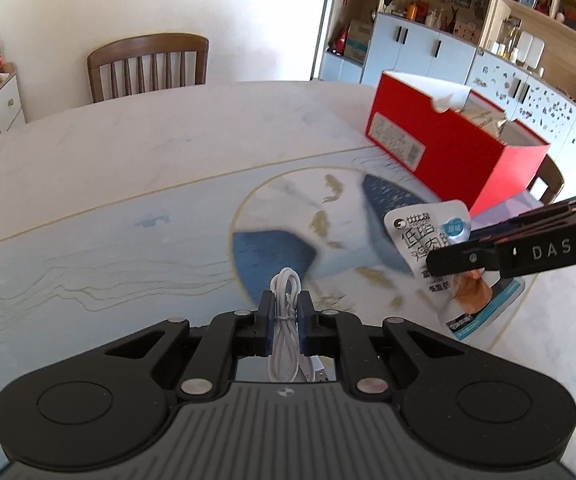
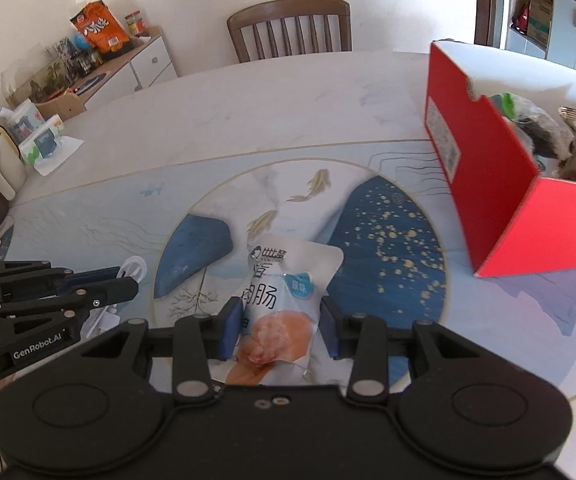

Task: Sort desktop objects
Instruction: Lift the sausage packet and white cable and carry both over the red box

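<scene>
The left tool [image 1: 286,312] is clamped on a coiled white USB cable [image 1: 285,320], gripping the bundle across its tied waist. This grip keeps the loops together and stops the coil from unravelling in transit. The bundle's long axis runs along the tool's fingers: the loop end points forward, away from the camera, and the plug ends trail back toward the tool body.

The right tool [image 2: 281,330] is clamped on a white sausage snack pouch [image 2: 284,312], with the pads pressing its two side edges. Holding it by the edges keeps the flat pack from folding. The pouch's long axis also follows the fingers, its logo end pointing forward toward the far side of the table [image 2: 272,108].

Both items are held clear of the table, above the round blue-and-gold fish motif. The open red cardboard box [image 2: 500,184] stands at the far right and already contains bagged items, so it is judged the likely destination for at least the pouch.
</scene>
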### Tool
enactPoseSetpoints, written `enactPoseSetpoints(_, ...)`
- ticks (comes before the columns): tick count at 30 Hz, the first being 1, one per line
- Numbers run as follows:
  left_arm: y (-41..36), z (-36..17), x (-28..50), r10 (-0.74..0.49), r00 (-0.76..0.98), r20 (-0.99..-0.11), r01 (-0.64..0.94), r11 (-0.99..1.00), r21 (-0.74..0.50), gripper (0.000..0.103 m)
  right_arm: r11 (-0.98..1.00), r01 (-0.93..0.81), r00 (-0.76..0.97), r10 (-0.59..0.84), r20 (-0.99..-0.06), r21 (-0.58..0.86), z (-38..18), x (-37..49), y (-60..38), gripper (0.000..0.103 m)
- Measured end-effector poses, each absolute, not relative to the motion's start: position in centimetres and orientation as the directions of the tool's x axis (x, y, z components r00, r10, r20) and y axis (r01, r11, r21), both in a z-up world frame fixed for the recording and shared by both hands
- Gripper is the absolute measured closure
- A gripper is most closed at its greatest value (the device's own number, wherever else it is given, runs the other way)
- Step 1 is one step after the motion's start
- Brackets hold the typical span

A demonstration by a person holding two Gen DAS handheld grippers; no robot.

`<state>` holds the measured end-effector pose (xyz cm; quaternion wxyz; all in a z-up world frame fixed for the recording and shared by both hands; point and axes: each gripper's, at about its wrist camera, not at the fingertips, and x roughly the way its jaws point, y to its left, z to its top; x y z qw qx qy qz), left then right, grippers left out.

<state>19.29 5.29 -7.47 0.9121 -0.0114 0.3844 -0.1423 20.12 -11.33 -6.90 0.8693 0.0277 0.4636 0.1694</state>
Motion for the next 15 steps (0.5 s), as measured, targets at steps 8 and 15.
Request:
enactPoseSetpoints(8,1.3,-5.2,19.1,-0.292,0.684,-0.668,0.254,0.954,-0.156,0.093,0.935,-0.277,0.528,0.339,-0.779,0.219,-5.2,19.2,-14.7,0.063)
enactPoseSetpoints(15,-2.8,-3.6,19.9,-0.323,0.694,-0.644,0.274,0.945,-0.179,0.093,0.931,-0.293,0.537,0.350,-0.768,0.219,-3.4,18.9,-18.2,0.063)
